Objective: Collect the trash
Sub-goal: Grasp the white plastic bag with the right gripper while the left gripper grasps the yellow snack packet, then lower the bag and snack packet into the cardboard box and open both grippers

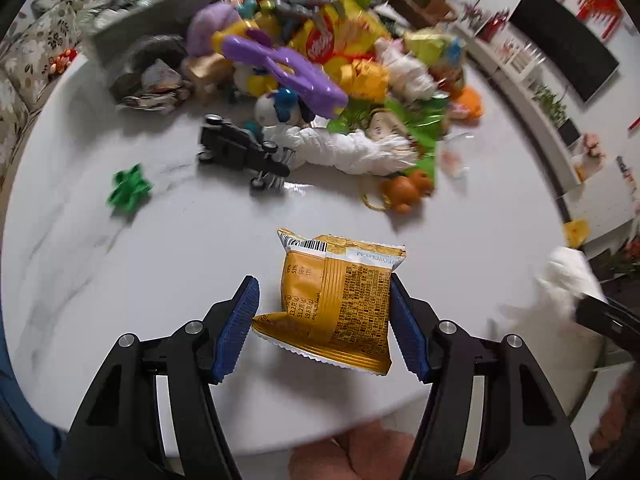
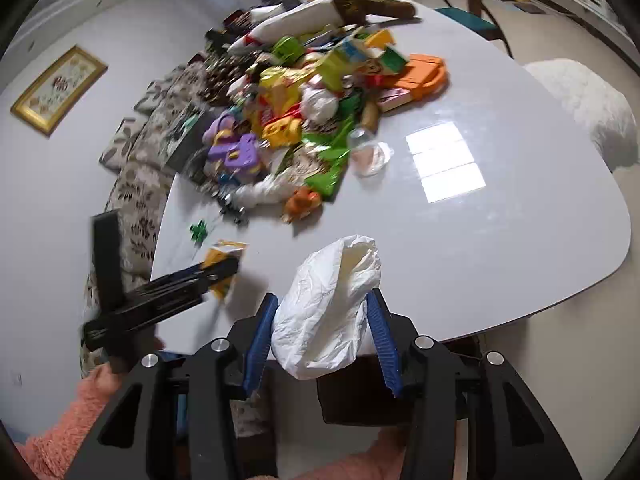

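Note:
A yellow snack wrapper [image 1: 340,296] with a barcode strip stands on end between the blue pads of my left gripper [image 1: 322,280]. The right pad lies along its edge, the left pad meets its flared lower corner, and the gripper is shut on it just above the white table [image 1: 120,280]. My right gripper [image 2: 323,296] is shut on a crumpled white plastic bag [image 2: 328,304] whose mouth gapes upward. In the right wrist view the left gripper [image 2: 216,270] appears blurred at the left with the yellow wrapper [image 2: 222,254]. The white bag [image 1: 564,280] shows at the right edge of the left wrist view.
A heap of toys and wrappers [image 1: 320,64] covers the far part of the table. In front of it lie a black toy car [image 1: 240,152], a green bow [image 1: 128,190], a twisted white tissue [image 1: 352,148] and an orange figure [image 1: 406,188]. A floral sofa [image 2: 140,184] stands left, a fluffy white stool [image 2: 584,104] right.

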Motion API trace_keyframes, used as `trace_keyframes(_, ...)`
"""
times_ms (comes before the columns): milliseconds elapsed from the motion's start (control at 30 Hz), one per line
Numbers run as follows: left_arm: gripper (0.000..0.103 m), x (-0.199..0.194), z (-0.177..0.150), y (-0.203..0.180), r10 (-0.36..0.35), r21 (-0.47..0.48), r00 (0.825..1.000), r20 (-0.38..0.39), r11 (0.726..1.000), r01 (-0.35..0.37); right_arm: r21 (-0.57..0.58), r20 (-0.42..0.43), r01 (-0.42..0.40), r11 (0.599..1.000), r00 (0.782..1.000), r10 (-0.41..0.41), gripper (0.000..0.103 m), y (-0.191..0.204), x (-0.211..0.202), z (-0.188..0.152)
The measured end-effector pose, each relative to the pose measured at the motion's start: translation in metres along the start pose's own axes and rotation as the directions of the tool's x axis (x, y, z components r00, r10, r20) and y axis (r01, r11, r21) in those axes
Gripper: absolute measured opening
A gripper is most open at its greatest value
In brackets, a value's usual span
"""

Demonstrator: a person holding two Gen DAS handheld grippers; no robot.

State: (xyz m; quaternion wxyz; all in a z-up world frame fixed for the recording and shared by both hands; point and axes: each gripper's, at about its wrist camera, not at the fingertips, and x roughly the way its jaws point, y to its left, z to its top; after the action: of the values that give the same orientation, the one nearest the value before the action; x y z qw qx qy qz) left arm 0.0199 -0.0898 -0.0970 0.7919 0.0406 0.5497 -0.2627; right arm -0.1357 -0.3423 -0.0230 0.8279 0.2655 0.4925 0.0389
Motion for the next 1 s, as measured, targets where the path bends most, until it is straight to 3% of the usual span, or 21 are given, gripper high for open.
trace_keyframes(133, 0.063, -0.046, -0.044, -0.016, -0.058, 0.06, 0.998, 0.032, 0.997, 0.056, -0.108, -0.051, -0.002, 0.994, 0.999, -0.003, 0.047, 0.017, -0.001, -0.017)
trace_keyframes(233, 0.063, -0.06, -0.083, -0.024, -0.088, 0.076, 0.996, -0.013, 0.993, 0.089, -0.176, -0.117, 0.006, 0.984, 0.993, -0.027, 0.047, 0.025, 0.004, -0.041)
trace_keyframes(367, 0.063, -0.038, -0.135, -0.027, -0.069, 0.089, 0.992, -0.108, 0.993, 0.079, -0.213, -0.217, 0.026, 0.977, 0.973, -0.073, 0.047, 0.023, 0.027, -0.078)
trace_keyframes(467, 0.063, -0.003, -0.169, -0.017, -0.072, 0.043, 0.977, -0.202, 0.996, 0.082, -0.211, -0.315, 0.059, 0.976, 0.941, -0.125, 0.047, 0.006, 0.064, -0.109)
trace_keyframes(567, 0.063, 0.047, -0.201, -0.01, -0.053, 0.02, 0.956, -0.289, 0.998, 0.061, -0.17, -0.386, 0.077, 0.982, 0.912, -0.138, 0.047, -0.018, 0.1, -0.133)
trace_keyframes(700, 0.063, 0.121, -0.234, 0.002, -0.017, -0.014, 0.926, -0.377, 1.0, 0.012, -0.138, -0.438, 0.167, 0.976, 0.874, -0.211, 0.047, -0.06, 0.16, -0.158)
trace_keyframes(733, 0.063, 0.137, -0.241, 0.006, -0.009, -0.027, 0.92, -0.393, 1.0, -0.002, -0.135, -0.441, 0.191, 0.972, 0.867, -0.232, 0.052, -0.07, 0.174, -0.163)
trace_keyframes(767, 0.064, 0.162, -0.248, 0.012, 0.011, -0.048, 0.906, -0.423, 0.998, -0.035, -0.134, -0.442, 0.203, 0.97, 0.864, -0.242, 0.077, -0.077, 0.184, -0.166)
trace_keyframes(800, 0.065, 0.177, -0.253, 0.017, 0.032, -0.063, 0.895, -0.446, 0.996, -0.066, -0.141, -0.443, 0.225, 0.964, 0.857, -0.265, 0.094, -0.087, 0.199, -0.17)
trace_keyframes(833, 0.069, 0.193, -0.257, 0.023, 0.043, -0.086, 0.88, -0.472, 0.992, -0.095, -0.155, -0.441, 0.25, 0.956, 0.848, -0.293, 0.094, -0.094, 0.21, -0.173)
trace_keyframes(900, 0.073, 0.228, -0.266, 0.04, 0.004, -0.178, 0.848, -0.531, 0.977, -0.116, -0.183, -0.456, 0.33, 0.926, 0.806, -0.378, 0.095, -0.113, 0.233, -0.179)
trace_keyframes(933, 0.073, 0.237, -0.267, 0.046, 0.0, -0.198, 0.839, -0.544, 0.972, -0.128, -0.176, -0.458, 0.357, 0.917, 0.795, -0.397, 0.095, -0.121, 0.239, -0.18)
trace_keyframes(1000, 0.073, 0.254, -0.271, 0.057, 0.012, -0.215, 0.822, -0.569, 0.963, -0.163, -0.121, -0.468, 0.374, 0.92, 0.796, -0.385, 0.095, -0.136, 0.244, -0.181)
